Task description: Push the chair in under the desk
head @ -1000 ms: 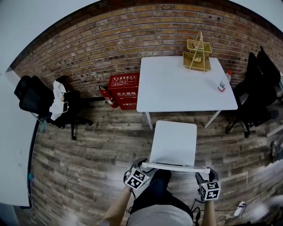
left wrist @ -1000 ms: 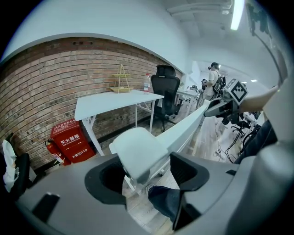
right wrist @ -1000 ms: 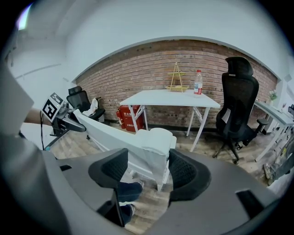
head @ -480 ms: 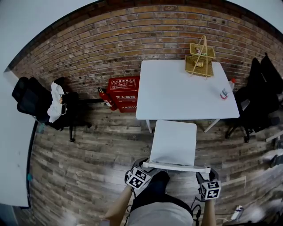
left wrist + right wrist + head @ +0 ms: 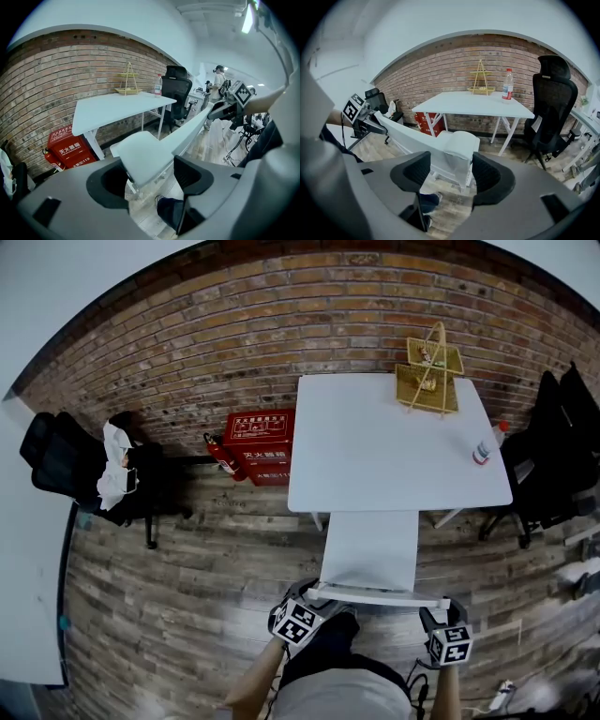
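A white chair (image 5: 369, 547) stands in front of me with the front of its seat under the near edge of the white desk (image 5: 366, 456). Its backrest rail (image 5: 375, 595) runs between my two grippers. My left gripper (image 5: 314, 596) is shut on the rail's left end and my right gripper (image 5: 437, 607) on its right end. In the left gripper view the backrest's end (image 5: 145, 157) fills the gap of the left gripper (image 5: 150, 172). In the right gripper view the backrest's other end (image 5: 457, 145) sits inside the right gripper (image 5: 451, 169).
On the desk stand a wire basket rack (image 5: 431, 367) and a bottle (image 5: 483, 451). A red fire-extinguisher box (image 5: 258, 446) sits by the brick wall. Black office chairs stand at left (image 5: 84, 474) and right (image 5: 553, 456). Another white table (image 5: 23, 549) borders the left.
The chair has slid forward with both grippers on its backrest. Its seat, which stood apart from the desk, now reaches under the desk's near edge.
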`<state>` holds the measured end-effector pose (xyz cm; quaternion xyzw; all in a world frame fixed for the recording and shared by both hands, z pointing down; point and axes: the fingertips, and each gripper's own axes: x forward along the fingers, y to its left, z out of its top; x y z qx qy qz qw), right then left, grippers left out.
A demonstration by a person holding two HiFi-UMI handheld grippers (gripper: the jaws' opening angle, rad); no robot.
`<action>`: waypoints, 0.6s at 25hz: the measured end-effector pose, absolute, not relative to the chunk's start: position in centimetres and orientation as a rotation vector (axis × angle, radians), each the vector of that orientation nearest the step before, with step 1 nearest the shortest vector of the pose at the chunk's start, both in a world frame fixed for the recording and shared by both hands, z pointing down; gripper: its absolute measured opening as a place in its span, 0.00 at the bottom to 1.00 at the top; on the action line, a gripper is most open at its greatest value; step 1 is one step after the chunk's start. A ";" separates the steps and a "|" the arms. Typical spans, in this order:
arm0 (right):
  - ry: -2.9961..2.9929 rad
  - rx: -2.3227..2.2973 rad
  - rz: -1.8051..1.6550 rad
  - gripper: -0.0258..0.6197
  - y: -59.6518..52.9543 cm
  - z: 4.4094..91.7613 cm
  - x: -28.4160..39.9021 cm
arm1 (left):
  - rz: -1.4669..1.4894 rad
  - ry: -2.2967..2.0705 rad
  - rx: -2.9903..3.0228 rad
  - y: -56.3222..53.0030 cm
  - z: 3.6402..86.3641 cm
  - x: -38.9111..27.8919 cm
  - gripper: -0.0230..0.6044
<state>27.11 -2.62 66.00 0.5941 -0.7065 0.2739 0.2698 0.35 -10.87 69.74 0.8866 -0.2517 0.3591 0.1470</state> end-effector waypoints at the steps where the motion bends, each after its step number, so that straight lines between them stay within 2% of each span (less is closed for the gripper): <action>1: -1.909 1.594 0.742 0.47 -3.1 66.0 27.1 | 1.035 -0.722 2.549 -11.2 69.7 0.5 0.52; 15: -1.923 1.577 0.731 0.47 -8.1 66.0 28.6 | 1.013 -0.717 2.560 -15.7 69.8 2.0 0.52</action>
